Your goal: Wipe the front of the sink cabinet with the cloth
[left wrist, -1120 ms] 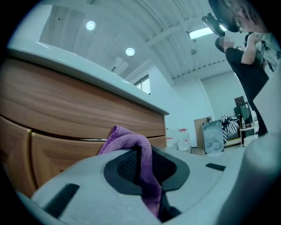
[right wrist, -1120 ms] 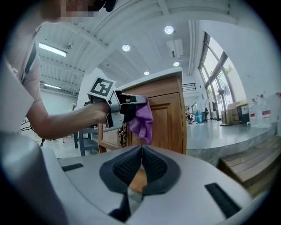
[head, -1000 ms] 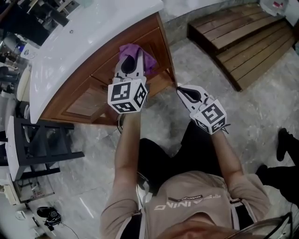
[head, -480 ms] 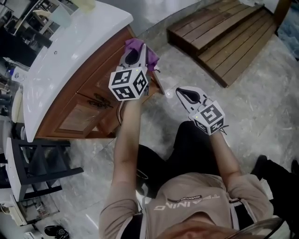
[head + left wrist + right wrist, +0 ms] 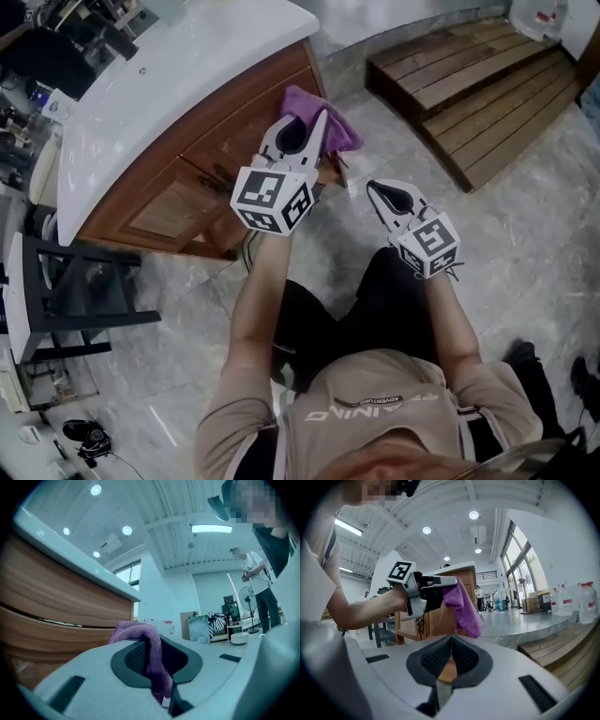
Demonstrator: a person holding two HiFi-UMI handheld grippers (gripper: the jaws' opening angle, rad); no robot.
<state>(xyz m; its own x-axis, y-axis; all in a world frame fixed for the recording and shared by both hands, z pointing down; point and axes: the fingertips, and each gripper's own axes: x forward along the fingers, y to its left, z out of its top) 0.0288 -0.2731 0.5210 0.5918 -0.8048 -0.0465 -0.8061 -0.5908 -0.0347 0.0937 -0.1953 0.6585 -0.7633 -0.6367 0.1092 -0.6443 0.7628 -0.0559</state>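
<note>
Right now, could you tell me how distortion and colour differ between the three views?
Head view: evenly lit, edges bent, purple cloth sharp. Left gripper view: teal cast, heavy fisheye, dark corners, ceiling lamp glaring. Right gripper view: same fisheye, natural colour, bright windows.

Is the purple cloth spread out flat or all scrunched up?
Scrunched up. The purple cloth is pinched between the left gripper's jaws and droops in a bunch near the cabinet.

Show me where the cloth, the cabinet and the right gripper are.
cloth [image 5: 339, 131], head view, on its bunched fabric
cabinet [image 5: 174, 202], head view, on a wooden door panel
right gripper [image 5: 373, 187], head view, between its closed fingertips
</note>
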